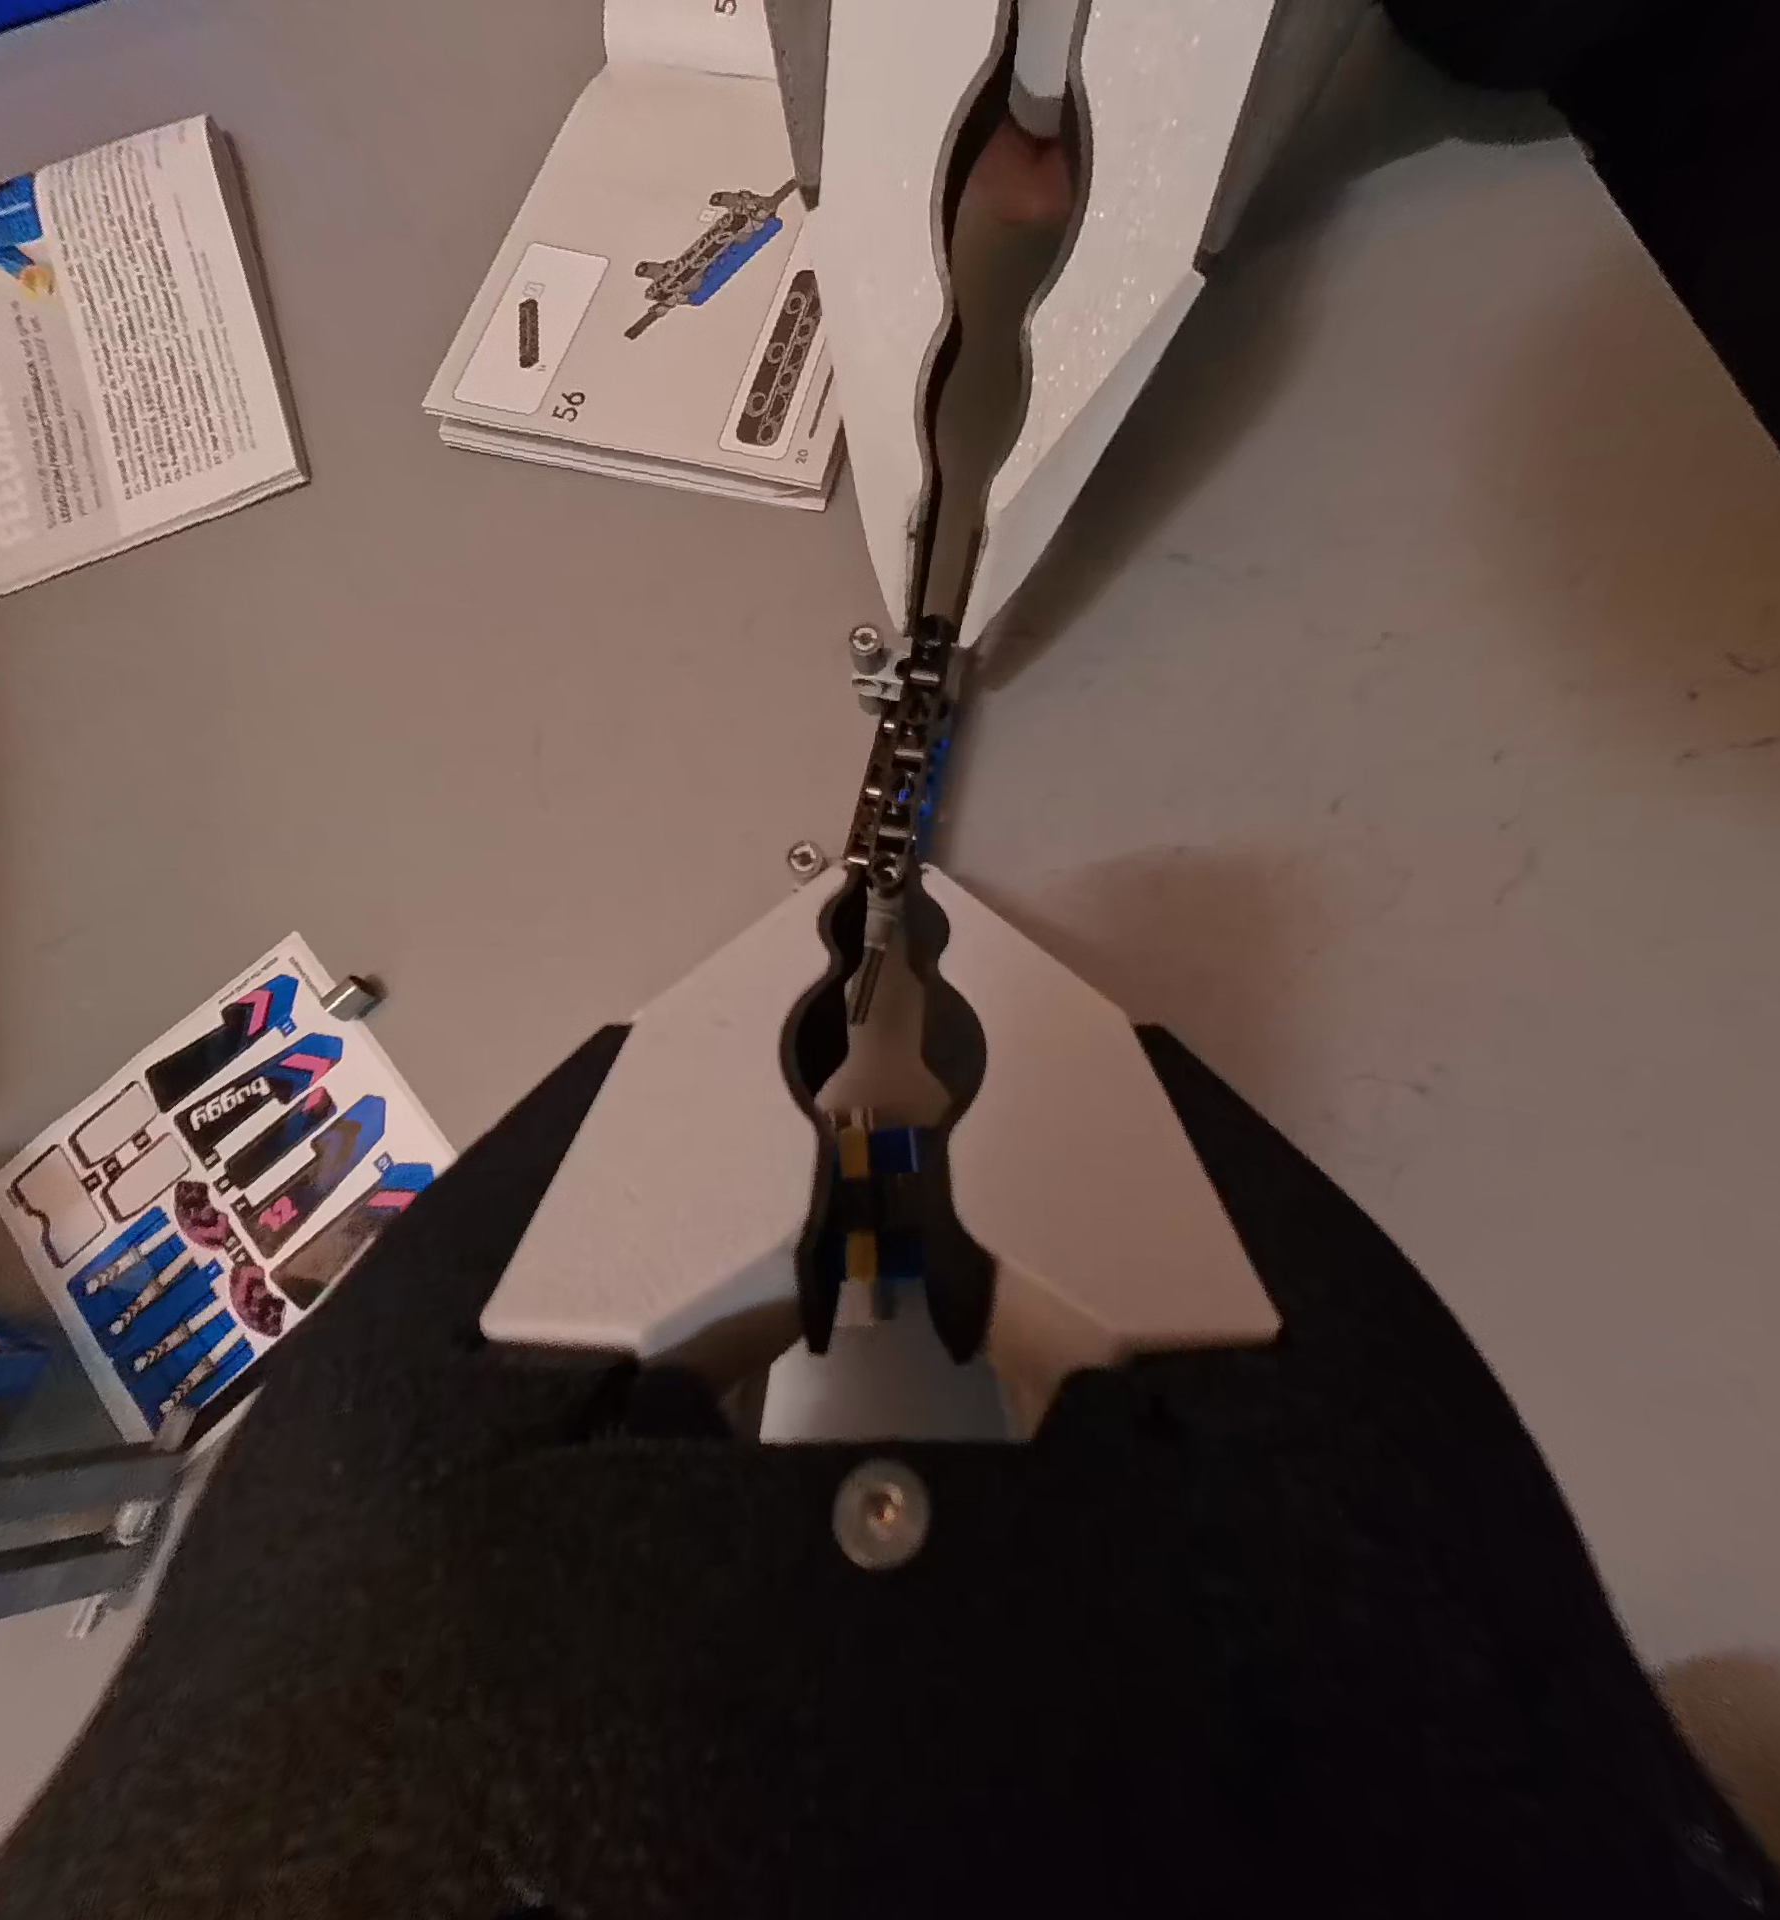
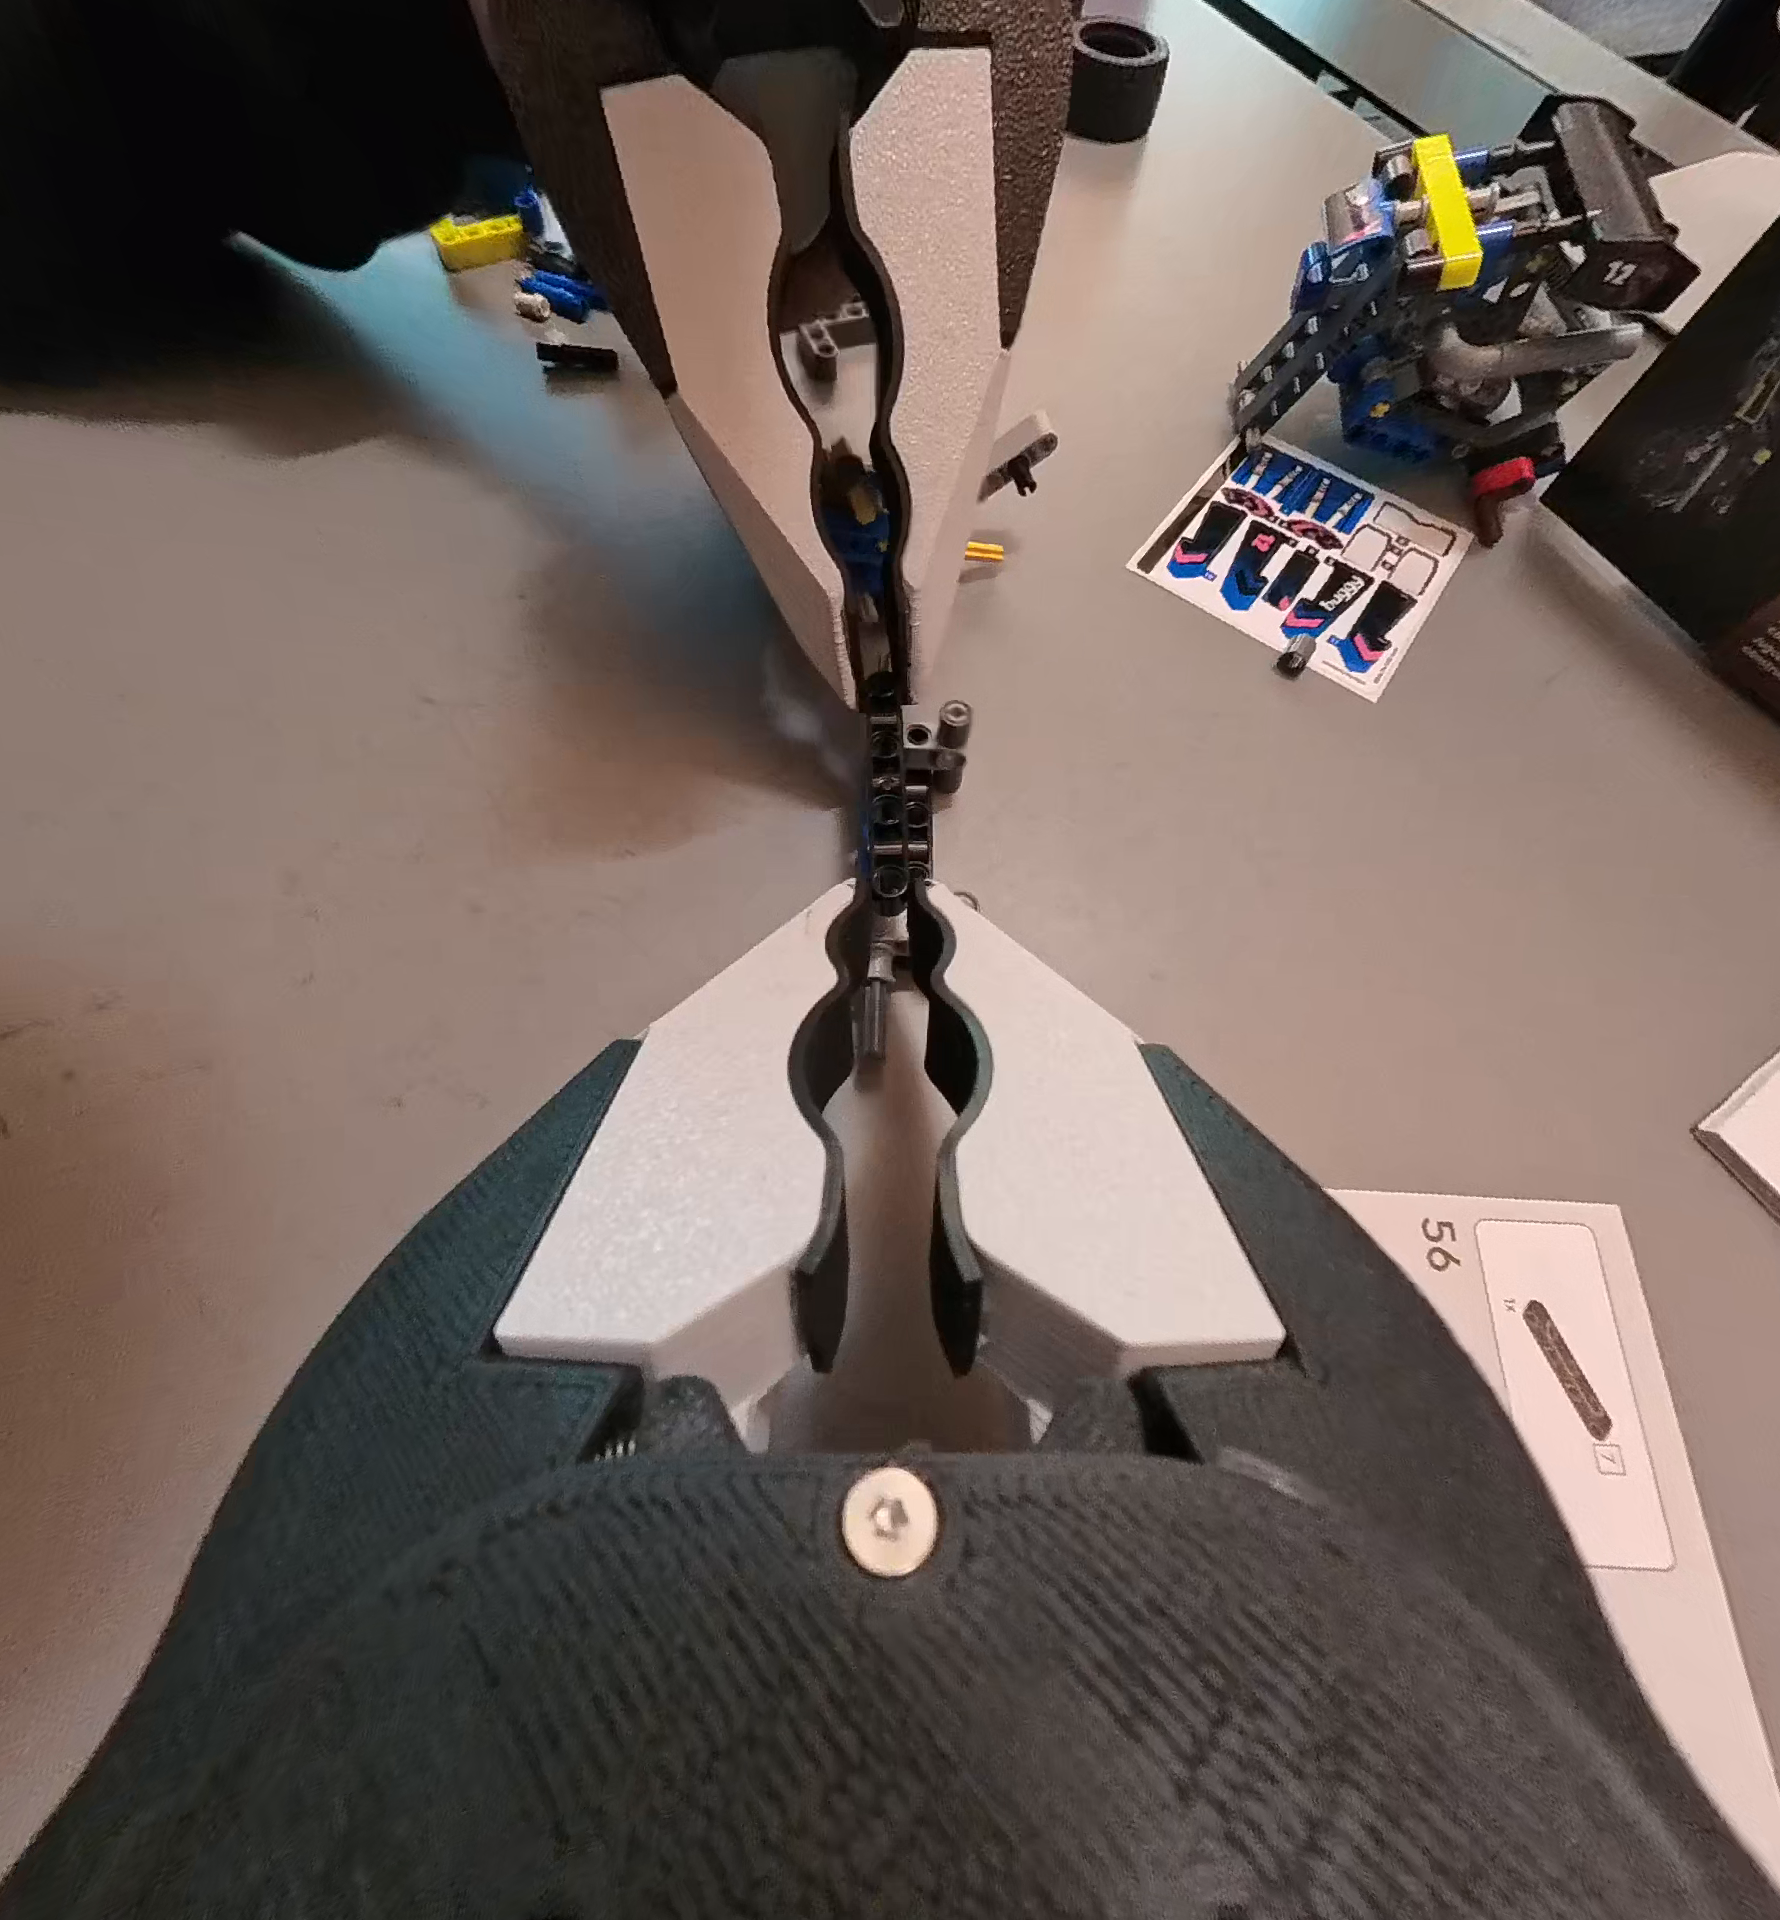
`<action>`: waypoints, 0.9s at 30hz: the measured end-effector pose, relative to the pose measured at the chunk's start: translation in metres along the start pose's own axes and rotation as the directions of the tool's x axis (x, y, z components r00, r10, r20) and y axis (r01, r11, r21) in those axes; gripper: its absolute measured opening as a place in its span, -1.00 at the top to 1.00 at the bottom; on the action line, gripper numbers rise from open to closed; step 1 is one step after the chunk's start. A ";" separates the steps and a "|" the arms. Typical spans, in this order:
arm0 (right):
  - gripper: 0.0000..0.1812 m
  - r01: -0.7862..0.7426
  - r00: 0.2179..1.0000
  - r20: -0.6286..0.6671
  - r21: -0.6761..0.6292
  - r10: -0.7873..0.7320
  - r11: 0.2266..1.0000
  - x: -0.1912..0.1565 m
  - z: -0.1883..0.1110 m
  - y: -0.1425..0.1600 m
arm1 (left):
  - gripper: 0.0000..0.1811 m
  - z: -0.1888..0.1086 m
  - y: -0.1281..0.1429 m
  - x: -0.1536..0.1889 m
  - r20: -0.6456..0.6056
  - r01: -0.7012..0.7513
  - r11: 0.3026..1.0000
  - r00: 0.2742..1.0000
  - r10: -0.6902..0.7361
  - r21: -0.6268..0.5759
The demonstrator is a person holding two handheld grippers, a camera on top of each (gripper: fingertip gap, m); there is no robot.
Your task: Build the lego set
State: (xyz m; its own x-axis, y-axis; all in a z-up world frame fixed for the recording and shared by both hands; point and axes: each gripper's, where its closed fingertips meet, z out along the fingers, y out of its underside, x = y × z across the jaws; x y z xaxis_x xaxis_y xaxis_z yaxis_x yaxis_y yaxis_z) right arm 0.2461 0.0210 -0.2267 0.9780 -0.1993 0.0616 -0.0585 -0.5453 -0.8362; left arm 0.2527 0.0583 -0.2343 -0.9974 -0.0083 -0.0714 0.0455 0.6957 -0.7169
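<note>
A long black and blue beam assembly (image 1: 901,758) with a light grey connector on its side hangs above the grey table (image 1: 553,727), held between both grippers. My left gripper (image 1: 881,883) is shut on its near end; blue and yellow parts (image 1: 870,1195) sit deeper between its jaws. My right gripper (image 1: 933,623) faces it from the top of the left wrist view, shut on the far end. In the right wrist view the assembly (image 2: 896,800) runs from my right gripper (image 2: 891,894) to the left gripper (image 2: 881,696).
An open instruction booklet (image 1: 637,312), a second booklet (image 1: 107,353) and a sticker sheet (image 1: 221,1174) lie on the table. The right wrist view shows a partly built buggy (image 2: 1468,312), a dark box (image 2: 1748,468), a black tyre (image 2: 1114,73) and loose pieces (image 2: 522,270). My hands' fingertips stand some 5 cm from each other.
</note>
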 end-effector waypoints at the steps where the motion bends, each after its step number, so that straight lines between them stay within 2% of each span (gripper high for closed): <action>1: 0.95 -0.010 1.000 -0.003 0.000 0.010 1.000 0.001 0.000 0.000 | 0.95 -0.001 0.000 0.000 0.003 -0.012 1.000 1.000 0.012 0.004; 9: 0.95 -0.023 1.000 0.019 -0.002 0.023 1.000 -0.001 0.000 0.000 | 0.90 -0.005 -0.002 0.001 -0.001 -0.022 1.000 1.000 0.022 0.018; 18: 0.95 -0.038 0.999 0.014 -0.005 0.038 0.999 0.000 -0.001 0.002 | 0.98 -0.004 -0.002 -0.002 0.026 -0.040 0.999 0.999 0.040 0.017; 21: 0.95 -0.029 0.999 0.013 -0.013 0.029 0.999 -0.001 -0.001 0.002 | 0.86 -0.005 -0.004 -0.003 0.032 -0.037 0.999 0.999 0.036 0.026; 27: 0.95 -0.025 1.000 0.008 -0.017 0.025 1.000 0.000 0.000 0.001 | 0.96 -0.003 -0.006 -0.002 0.030 -0.043 0.998 0.999 0.042 0.041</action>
State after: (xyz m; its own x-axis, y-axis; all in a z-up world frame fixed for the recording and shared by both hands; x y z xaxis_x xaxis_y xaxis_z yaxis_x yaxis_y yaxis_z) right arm 0.2464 0.0206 -0.2281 0.9778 -0.2064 0.0363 -0.0862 -0.5541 -0.8279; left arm 0.2542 0.0564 -0.2276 -0.9926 -0.0007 -0.1216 0.0903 0.6650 -0.7413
